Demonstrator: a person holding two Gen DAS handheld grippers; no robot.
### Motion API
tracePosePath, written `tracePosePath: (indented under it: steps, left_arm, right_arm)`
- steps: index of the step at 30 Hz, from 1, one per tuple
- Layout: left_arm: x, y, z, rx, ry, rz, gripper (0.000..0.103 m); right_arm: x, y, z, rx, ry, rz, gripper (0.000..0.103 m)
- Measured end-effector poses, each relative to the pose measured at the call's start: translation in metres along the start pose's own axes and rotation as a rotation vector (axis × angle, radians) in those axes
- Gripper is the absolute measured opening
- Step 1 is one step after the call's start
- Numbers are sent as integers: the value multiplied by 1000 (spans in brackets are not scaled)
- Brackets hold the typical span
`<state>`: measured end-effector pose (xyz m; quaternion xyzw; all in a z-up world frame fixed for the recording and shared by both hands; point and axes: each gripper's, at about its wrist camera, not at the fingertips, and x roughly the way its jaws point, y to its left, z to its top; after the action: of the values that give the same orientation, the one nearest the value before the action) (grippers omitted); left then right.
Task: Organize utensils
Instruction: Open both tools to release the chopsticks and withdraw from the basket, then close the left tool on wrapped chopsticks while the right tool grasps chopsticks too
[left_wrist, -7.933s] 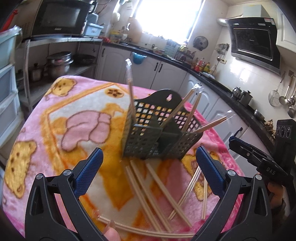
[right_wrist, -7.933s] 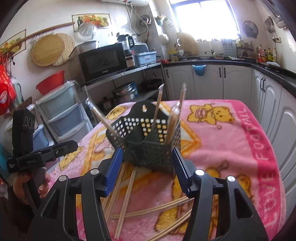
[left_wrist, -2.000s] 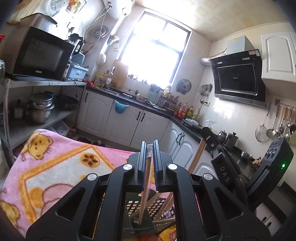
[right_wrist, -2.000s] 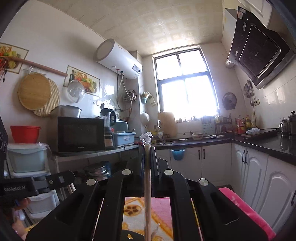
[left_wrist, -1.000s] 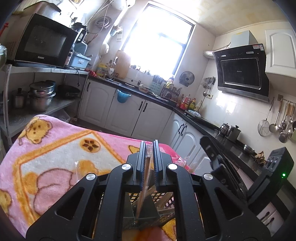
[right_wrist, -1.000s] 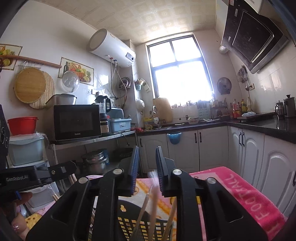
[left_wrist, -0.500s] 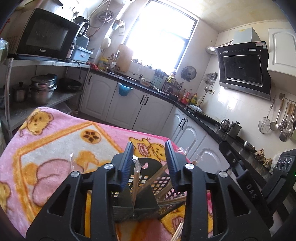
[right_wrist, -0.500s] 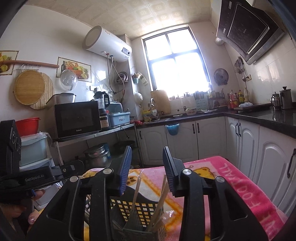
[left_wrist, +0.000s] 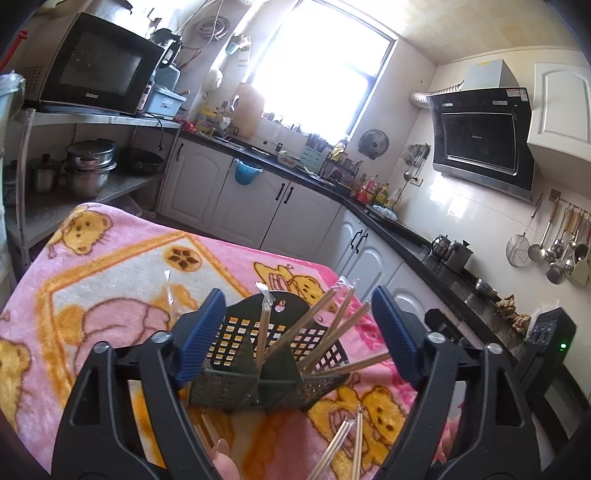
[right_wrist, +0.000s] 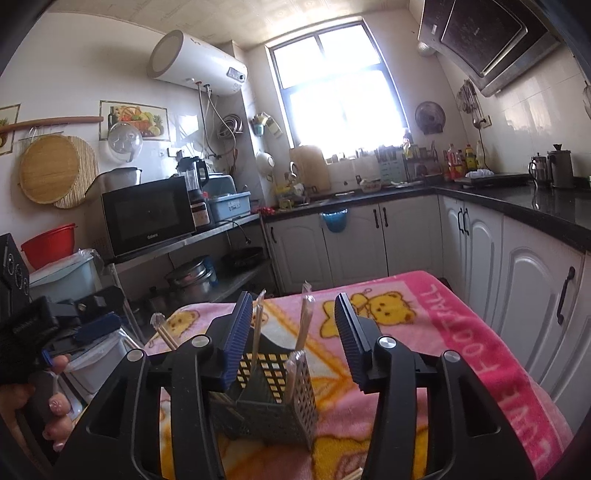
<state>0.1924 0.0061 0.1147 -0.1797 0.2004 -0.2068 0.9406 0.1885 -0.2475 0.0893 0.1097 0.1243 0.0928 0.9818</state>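
Right now, a pink blanket with yellow bears is seen spread over the table. A dark basket full of little holes is stood on it, and wrapped chopsticks are stuck up out of its parts, some straight and some leaning. More chopsticks are left lying flat on the blanket, just in front of the basket.

The left gripper is held above the basket with its blue jaws wide apart and nothing between them. The right gripper is held over the basket too, and its jaws are also spread wide with nothing caught in them.

A kitchen is seen all around. A black microwave is kept on a metal shelf, with pots below it. White cupboards are set under a bright window. Ladles are hung on the tiled wall.
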Motion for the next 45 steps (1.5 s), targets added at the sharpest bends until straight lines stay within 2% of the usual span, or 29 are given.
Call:
tracePosePath:
  steps: [4,6,9,18,31,45]
  left_arm:
    - [-9,-2,-3,4,3,-6,89]
    - [-12,-2,-5,7,7,-9,92]
    - [-15,-3,-11,11,18,-8,92]
    - [-23,13,-27,-22,39,29,92]
    - [-26,36,-49,-73,93,67,92]
    - [-20,51,-77,-87,169,120,92]
  right_arm:
    - [-5,0,-6,-1,25,3,48]
    - [-7,1,-9,0,38,7,50]
    - [-11,2,-13,-1,48,14,55]
    - [-20,7,-25,-15,98,42,59]
    - [-24,15,-48,-41,195,75,60]
    - [-25,7,-81,-24,302,71,60]
